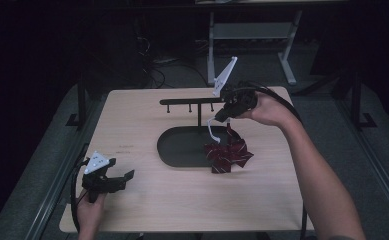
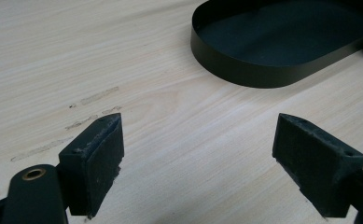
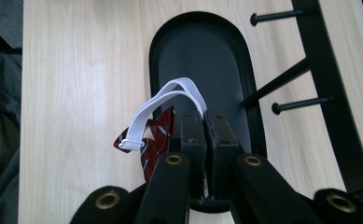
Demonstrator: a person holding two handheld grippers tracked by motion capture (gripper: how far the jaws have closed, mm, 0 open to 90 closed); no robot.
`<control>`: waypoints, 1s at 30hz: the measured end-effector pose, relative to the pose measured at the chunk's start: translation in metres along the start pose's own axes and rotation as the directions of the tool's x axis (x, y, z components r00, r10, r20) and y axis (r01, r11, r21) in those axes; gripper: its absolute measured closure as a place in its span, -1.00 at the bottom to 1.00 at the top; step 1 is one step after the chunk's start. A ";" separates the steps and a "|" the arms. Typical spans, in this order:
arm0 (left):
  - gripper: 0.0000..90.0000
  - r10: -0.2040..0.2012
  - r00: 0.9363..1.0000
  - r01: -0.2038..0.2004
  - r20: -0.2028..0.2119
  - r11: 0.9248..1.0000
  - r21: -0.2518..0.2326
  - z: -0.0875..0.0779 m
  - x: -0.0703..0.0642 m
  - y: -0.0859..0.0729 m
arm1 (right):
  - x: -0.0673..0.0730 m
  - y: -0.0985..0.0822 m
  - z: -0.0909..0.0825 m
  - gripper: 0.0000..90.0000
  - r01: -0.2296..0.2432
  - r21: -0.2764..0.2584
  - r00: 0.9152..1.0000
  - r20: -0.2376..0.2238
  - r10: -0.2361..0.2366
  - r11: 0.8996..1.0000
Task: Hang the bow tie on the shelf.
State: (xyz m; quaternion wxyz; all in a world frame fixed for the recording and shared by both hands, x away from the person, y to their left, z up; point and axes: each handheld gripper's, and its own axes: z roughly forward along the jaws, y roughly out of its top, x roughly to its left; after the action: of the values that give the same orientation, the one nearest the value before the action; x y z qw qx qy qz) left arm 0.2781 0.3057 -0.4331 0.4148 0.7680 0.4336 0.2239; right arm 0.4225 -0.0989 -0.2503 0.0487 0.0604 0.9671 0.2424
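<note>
A dark red striped bow tie (image 1: 229, 154) sits at the right end of the black oval tray (image 1: 174, 147), and its white elastic strap (image 1: 212, 131) rises from it. My right gripper (image 1: 221, 116) points down over the tray, shut on the strap. In the right gripper view the strap (image 3: 170, 93) loops out from between the closed jaws (image 3: 205, 116), with the bow tie (image 3: 158, 133) below to the left. I cannot tell whether the tie still rests on the table. My left gripper (image 1: 124, 179) stands open and empty near the front left corner, low over bare wood (image 2: 200, 140).
From the tray rises a black post carrying a horizontal bar (image 1: 192, 101) with short pegs (image 3: 300, 101), just behind and beside the right gripper. The tray's thin wall (image 2: 244, 70) lies ahead of the left gripper. A metal table frame (image 1: 252, 35) stands beyond the far edge.
</note>
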 end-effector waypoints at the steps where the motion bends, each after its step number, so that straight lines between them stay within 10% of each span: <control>1: -0.64 0.004 1.000 -0.004 0.000 1.000 0.001 0.000 0.000 0.000 | -0.001 0.001 0.001 0.93 0.004 0.002 1.000 0.001 -0.004 1.000; 30: -0.64 0.000 1.000 0.000 0.006 1.000 -0.002 -0.001 0.001 0.000 | -0.035 0.017 0.004 0.93 -0.047 0.026 0.999 0.009 0.047 0.999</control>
State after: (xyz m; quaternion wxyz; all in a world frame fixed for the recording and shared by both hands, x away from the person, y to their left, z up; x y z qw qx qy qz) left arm 0.2782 0.3067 -0.4325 0.4166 0.7683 0.4321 0.2222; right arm 0.4594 -0.0868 -0.2432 0.0463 0.0849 0.9682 0.2306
